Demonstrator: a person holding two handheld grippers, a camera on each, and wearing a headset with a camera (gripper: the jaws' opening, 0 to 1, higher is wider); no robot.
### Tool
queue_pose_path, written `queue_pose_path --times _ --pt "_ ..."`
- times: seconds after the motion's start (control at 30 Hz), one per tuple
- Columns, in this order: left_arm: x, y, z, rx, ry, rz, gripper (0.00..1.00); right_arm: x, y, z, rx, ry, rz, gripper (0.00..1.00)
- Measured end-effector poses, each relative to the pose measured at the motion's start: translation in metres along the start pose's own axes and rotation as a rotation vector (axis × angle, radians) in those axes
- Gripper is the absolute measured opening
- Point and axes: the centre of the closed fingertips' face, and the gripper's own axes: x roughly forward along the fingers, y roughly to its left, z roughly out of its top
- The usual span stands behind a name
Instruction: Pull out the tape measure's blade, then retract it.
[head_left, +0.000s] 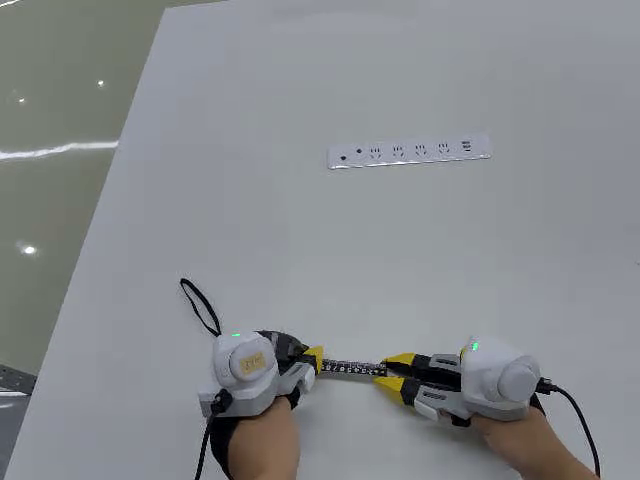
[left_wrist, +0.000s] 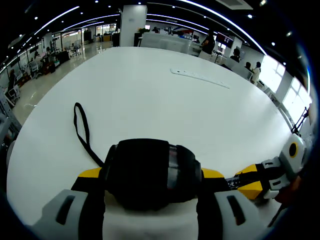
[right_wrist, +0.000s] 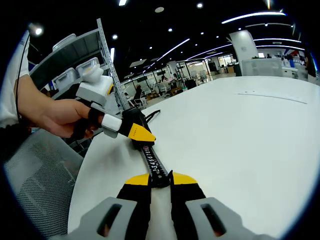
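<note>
My left gripper (head_left: 312, 362) is shut on the black tape measure case (left_wrist: 150, 170), which sits between its yellow-tipped jaws (left_wrist: 150, 175). The case's black wrist strap (head_left: 200, 305) trails on the table to the left. A short length of black blade (head_left: 352, 368) with white numbers runs from the case to my right gripper (head_left: 395, 372), which is shut on the blade's end (right_wrist: 159, 176). In the right gripper view the left gripper (right_wrist: 134, 131) with the case lies just ahead, held by a hand. The right gripper (left_wrist: 252, 181) also shows at the lower right of the left gripper view.
A white power strip (head_left: 410, 152) lies flat further back on the white table (head_left: 300, 220). The table's left edge (head_left: 100, 220) borders a glossy floor. A cable (head_left: 575, 410) runs from the right gripper.
</note>
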Motion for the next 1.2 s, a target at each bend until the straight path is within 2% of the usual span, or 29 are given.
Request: queue_pose_path --times 1.2 --pt "-0.001 0.000 0.000 -0.007 -0.005 -0.004 0.73 0.022 0.008 0.007 -0.008 0.007 0.033 0.13"
